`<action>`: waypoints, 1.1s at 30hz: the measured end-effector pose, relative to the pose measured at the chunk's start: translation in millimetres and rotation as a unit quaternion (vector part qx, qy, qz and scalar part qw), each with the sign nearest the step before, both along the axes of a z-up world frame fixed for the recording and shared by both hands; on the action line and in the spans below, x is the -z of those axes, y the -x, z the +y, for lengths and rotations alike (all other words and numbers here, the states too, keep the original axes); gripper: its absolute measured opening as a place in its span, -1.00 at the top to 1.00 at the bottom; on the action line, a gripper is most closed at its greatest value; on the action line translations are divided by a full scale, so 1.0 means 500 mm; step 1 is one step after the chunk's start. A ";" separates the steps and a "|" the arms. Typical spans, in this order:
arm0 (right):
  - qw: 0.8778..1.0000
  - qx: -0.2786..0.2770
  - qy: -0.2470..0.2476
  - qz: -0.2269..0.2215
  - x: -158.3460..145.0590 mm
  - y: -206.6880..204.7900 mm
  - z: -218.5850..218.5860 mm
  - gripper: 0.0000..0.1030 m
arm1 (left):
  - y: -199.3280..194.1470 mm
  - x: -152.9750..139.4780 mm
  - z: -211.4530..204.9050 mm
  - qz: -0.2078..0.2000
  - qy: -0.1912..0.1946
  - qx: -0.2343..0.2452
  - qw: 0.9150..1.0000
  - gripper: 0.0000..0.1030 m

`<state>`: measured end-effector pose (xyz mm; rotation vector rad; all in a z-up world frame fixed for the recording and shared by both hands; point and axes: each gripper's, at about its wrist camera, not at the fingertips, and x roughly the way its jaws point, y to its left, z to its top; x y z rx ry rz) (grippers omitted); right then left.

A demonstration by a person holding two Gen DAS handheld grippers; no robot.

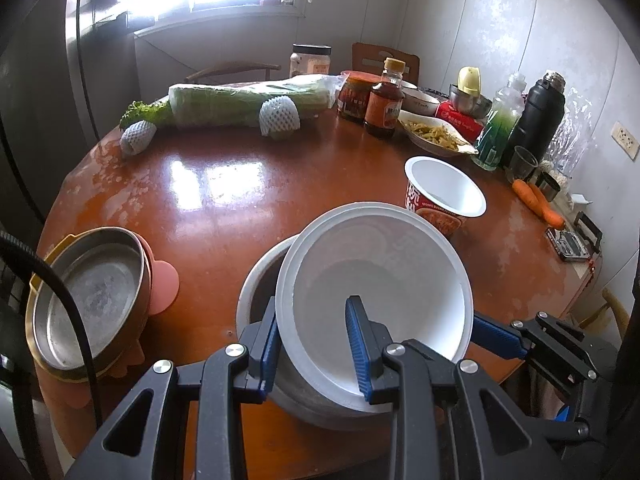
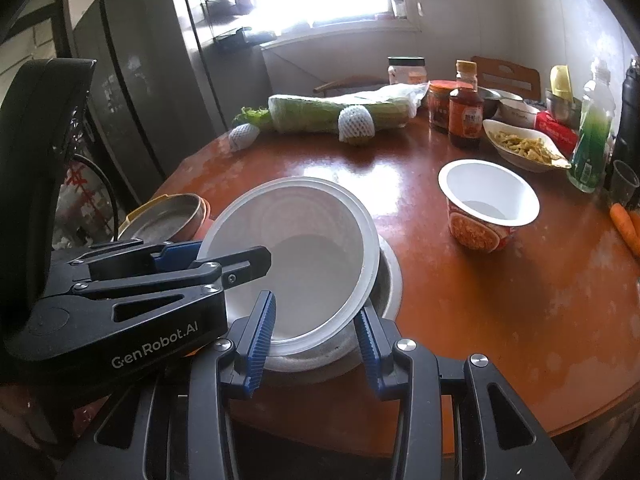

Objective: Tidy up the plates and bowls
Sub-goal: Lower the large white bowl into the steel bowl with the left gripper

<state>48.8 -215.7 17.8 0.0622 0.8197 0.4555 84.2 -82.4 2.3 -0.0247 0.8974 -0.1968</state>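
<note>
A white plastic bowl point(image 1: 380, 280) rests tilted inside a metal bowl point(image 1: 256, 280) at the near edge of the round wooden table point(image 1: 208, 200). My left gripper point(image 1: 316, 348) straddles the white bowl's near rim, one finger inside, one outside; I cannot tell if it is clamped. My right gripper point(image 2: 316, 336) is open, its fingers either side of the white bowl point(image 2: 296, 256) and metal bowl point(image 2: 384, 280) rims. An empty red noodle cup point(image 1: 444, 196) stands to the right, also in the right wrist view point(image 2: 484, 208). A stack of metal and coloured dishes point(image 1: 92, 304) sits left.
At the table's back lie wrapped cabbage point(image 1: 248, 106), sauce jars and a bottle point(image 1: 386, 100), a dish of food point(image 1: 436, 134), a green bottle point(image 1: 500, 124), a black flask point(image 1: 540, 116) and carrots point(image 1: 538, 202). A fridge point(image 2: 132, 100) stands left.
</note>
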 end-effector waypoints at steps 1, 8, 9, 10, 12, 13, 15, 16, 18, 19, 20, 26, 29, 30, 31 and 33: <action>1.000 0.000 0.002 0.000 0.001 0.000 0.000 0.17 | -0.001 0.001 -0.001 0.001 -0.001 0.000 1.000 0.40; 1.000 0.002 0.011 0.000 0.007 0.000 0.002 0.17 | -0.005 0.010 -0.003 0.009 -0.003 -0.002 1.000 0.40; 1.000 0.002 0.013 0.000 0.008 0.000 0.003 0.17 | -0.004 0.011 -0.003 0.009 -0.003 -0.002 1.000 0.40; 1.000 0.002 0.013 0.001 0.009 0.000 0.002 0.17 | -0.005 0.012 -0.003 0.010 -0.004 -0.002 1.000 0.40; 1.000 0.003 0.016 0.001 0.011 -0.001 0.003 0.17 | -0.005 0.014 -0.002 0.011 -0.004 -0.002 1.000 0.40; 1.000 0.003 0.015 0.002 0.012 -0.001 0.002 0.17 | -0.006 0.014 -0.003 0.012 -0.004 -0.003 1.000 0.40; 1.000 0.002 0.016 0.003 0.013 -0.001 0.003 0.17 | -0.005 0.016 -0.003 0.012 -0.005 -0.003 1.000 0.40; 1.000 0.003 0.016 0.004 0.014 -0.002 0.002 0.17 | -0.006 0.016 -0.004 0.013 -0.004 -0.003 1.000 0.40; 1.000 0.003 0.014 0.005 0.015 -0.003 0.001 0.17 | -0.005 0.016 -0.004 0.013 -0.005 -0.003 1.000 0.40; 1.000 0.003 0.014 0.004 0.014 -0.002 0.001 0.17 | -0.006 0.016 -0.004 0.013 -0.004 -0.003 1.000 0.40; 1.000 0.003 0.015 0.004 0.014 -0.002 0.001 0.17 | -0.006 0.016 -0.004 0.013 -0.005 -0.003 1.000 0.40; 1.000 0.003 0.015 0.007 0.017 -0.003 0.002 0.17 | -0.008 0.020 0.000 0.016 -0.004 -0.004 1.000 0.40; 1.000 0.004 0.016 0.009 0.020 -0.004 0.002 0.16 | -0.009 0.022 0.003 0.017 -0.004 -0.006 1.000 0.39; 1.000 0.004 0.016 0.010 0.021 -0.005 0.002 0.16 | -0.010 0.022 0.003 0.017 -0.005 -0.006 1.000 0.39; 1.000 0.004 0.015 0.010 0.021 -0.005 0.002 0.16 | -0.010 0.023 0.004 0.017 -0.005 -0.007 1.000 0.39; 1.000 0.004 0.016 0.009 0.022 -0.005 0.002 0.15 | -0.011 0.023 0.003 0.018 -0.005 -0.007 1.000 0.39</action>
